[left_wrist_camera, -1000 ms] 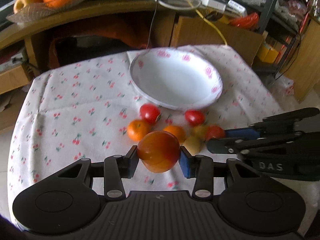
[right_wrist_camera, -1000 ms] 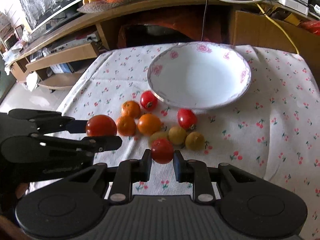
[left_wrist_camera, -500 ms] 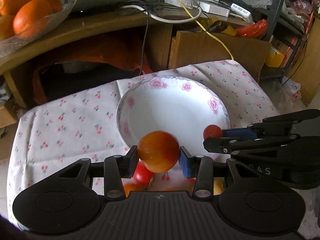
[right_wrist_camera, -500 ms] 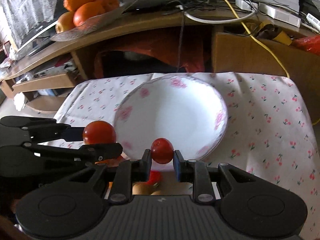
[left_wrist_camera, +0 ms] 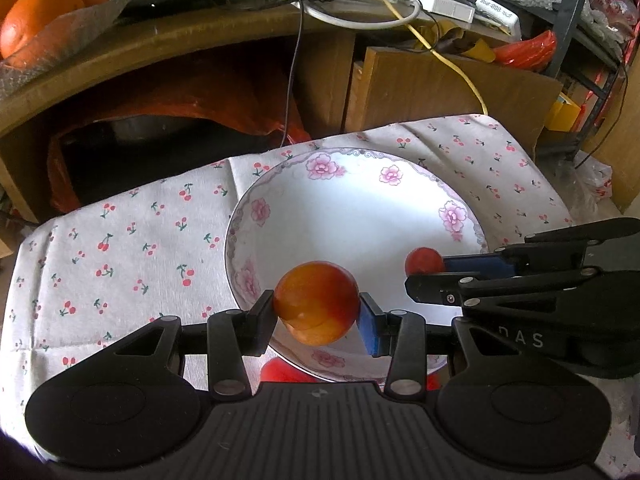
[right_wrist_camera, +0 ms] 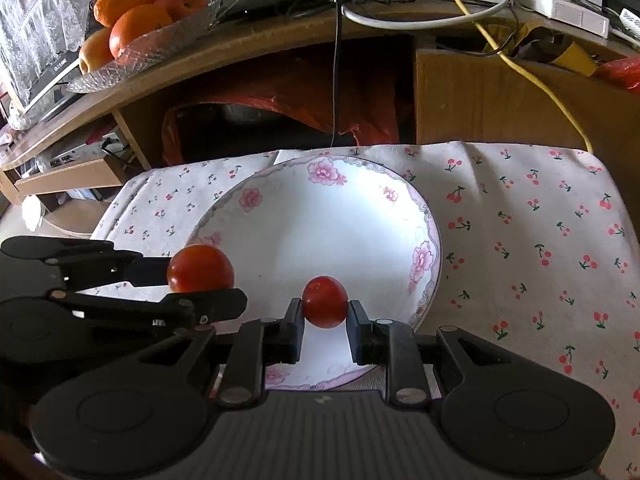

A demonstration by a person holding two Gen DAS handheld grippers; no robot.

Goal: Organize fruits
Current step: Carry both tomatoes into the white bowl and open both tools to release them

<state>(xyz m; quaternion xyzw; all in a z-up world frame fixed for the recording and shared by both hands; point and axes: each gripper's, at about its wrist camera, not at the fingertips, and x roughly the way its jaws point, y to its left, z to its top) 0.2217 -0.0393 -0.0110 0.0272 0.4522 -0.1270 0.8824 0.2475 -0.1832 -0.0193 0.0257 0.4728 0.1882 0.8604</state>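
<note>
Both jaws are clamped: left gripper (left_wrist_camera: 316, 312) on a large tomato (left_wrist_camera: 316, 302), right gripper (right_wrist_camera: 324, 316) on a small tomato (right_wrist_camera: 324, 301); soft, smooth skins are best held lightly at the widest part.

both wrist views close, angled down, sharing bowl (left_wrist_camera: 352, 216).

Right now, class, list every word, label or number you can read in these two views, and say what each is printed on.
"DAS": pale letters on the black body of the right hand-held gripper, left wrist view.
White device on the shelf: dark print, too blurred to read.
Dark device beside the fruit dish: small white label, unreadable.
Bowl and tablecloth: patterns only, no text.
</note>
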